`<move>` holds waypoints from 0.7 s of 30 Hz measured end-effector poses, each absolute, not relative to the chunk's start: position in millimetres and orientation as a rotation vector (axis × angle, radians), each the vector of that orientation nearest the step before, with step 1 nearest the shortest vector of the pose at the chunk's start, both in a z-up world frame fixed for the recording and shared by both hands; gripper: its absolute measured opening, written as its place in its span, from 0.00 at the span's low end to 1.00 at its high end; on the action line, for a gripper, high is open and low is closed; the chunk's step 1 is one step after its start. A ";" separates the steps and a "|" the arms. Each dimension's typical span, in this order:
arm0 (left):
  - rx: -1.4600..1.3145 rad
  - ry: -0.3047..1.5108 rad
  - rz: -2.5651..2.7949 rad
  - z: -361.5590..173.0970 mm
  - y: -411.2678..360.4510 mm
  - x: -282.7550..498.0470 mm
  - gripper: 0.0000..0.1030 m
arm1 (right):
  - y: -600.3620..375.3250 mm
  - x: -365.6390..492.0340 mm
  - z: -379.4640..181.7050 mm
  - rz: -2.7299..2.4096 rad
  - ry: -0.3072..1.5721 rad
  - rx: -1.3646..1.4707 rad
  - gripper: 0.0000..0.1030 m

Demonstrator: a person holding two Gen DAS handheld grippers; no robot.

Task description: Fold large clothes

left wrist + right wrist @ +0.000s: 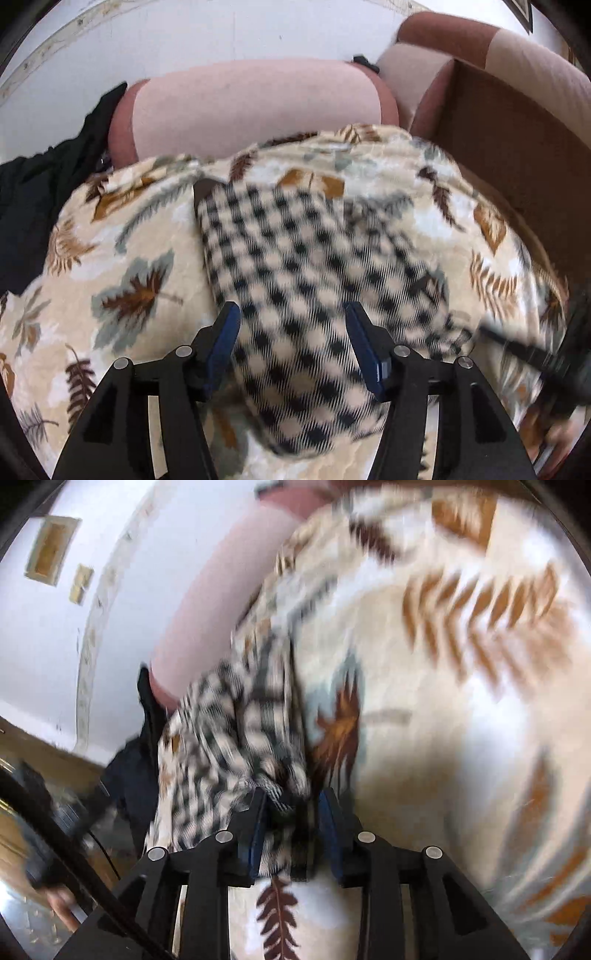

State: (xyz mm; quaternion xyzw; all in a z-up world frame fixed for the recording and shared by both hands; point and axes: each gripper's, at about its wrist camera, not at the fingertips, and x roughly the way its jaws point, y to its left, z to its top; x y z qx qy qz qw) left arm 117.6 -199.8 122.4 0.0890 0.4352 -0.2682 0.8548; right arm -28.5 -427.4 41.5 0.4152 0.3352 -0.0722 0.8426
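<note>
A black-and-cream checked garment (295,280) lies on a leaf-patterned blanket (122,266) covering a sofa seat. My left gripper (291,314) is open, its blue-padded jaws standing either side of the checked cloth just above it. In the right wrist view my right gripper (291,797) is shut on a bunched edge of the checked garment (229,731), which trails away to the left over the blanket (443,709). This view is motion-blurred. The right gripper also shows blurred at the right edge of the left wrist view (554,354).
A pink sofa back cushion (243,107) rises behind the blanket. A dark garment (40,199) hangs at the left. An open cardboard box (517,155) sits at the right on the sofa. White wall behind.
</note>
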 end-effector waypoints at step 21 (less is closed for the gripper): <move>0.234 0.927 -0.572 89.1 -202.7 86.3 0.57 | -417.4 103.9 64.0 -0.016 0.707 0.741 0.13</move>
